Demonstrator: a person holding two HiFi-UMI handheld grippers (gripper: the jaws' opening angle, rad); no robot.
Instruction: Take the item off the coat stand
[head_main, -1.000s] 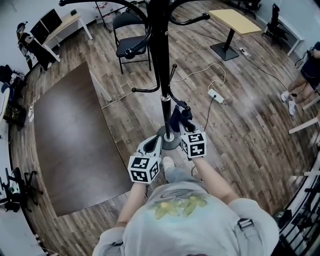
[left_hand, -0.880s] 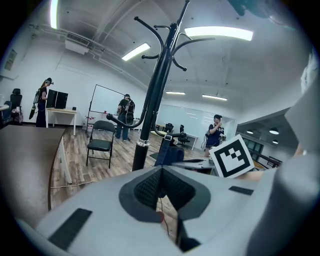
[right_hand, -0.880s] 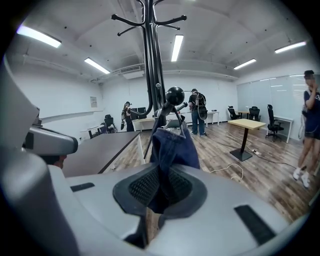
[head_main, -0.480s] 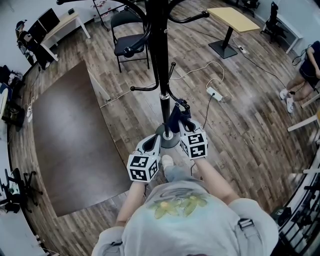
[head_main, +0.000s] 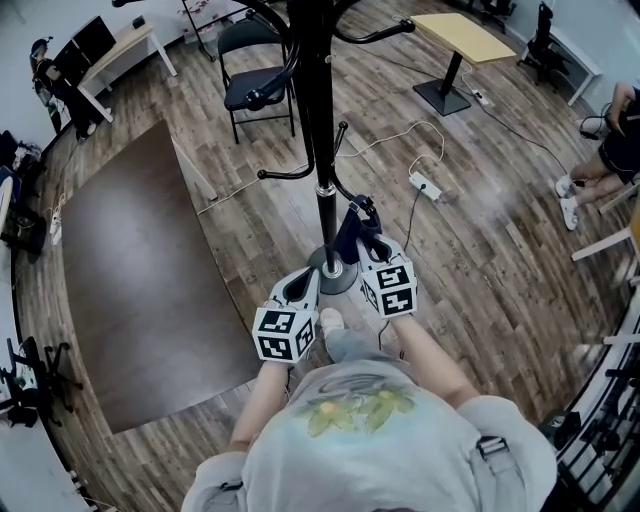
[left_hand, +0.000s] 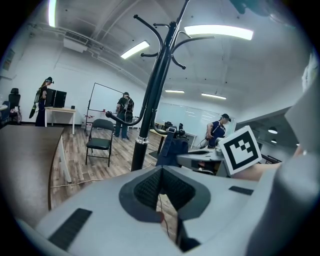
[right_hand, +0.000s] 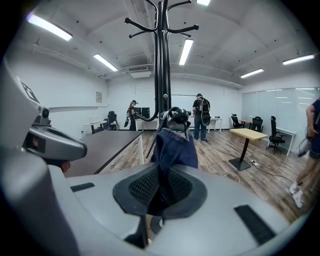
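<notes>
A black coat stand (head_main: 322, 150) rises right in front of me. A dark blue cloth item (head_main: 351, 232) hangs from one of its low hooks. My right gripper (head_main: 371, 252) is shut on the lower part of that cloth; in the right gripper view the blue cloth (right_hand: 175, 145) runs from the hook down between the pads of the right gripper (right_hand: 161, 189). My left gripper (head_main: 304, 288) sits just left of the stand's base, shut, with nothing in it. In the left gripper view the left gripper (left_hand: 161, 189) points past the coat stand (left_hand: 150, 105) and the blue cloth (left_hand: 172, 150).
A black folding chair (head_main: 256, 88) stands beyond the stand. A large brown mat (head_main: 130, 270) lies to the left. A power strip (head_main: 425, 187) with a white cable lies on the wood floor at the right. A yellow table (head_main: 470, 42) is far right, and a seated person's legs (head_main: 590, 170) show at the edge.
</notes>
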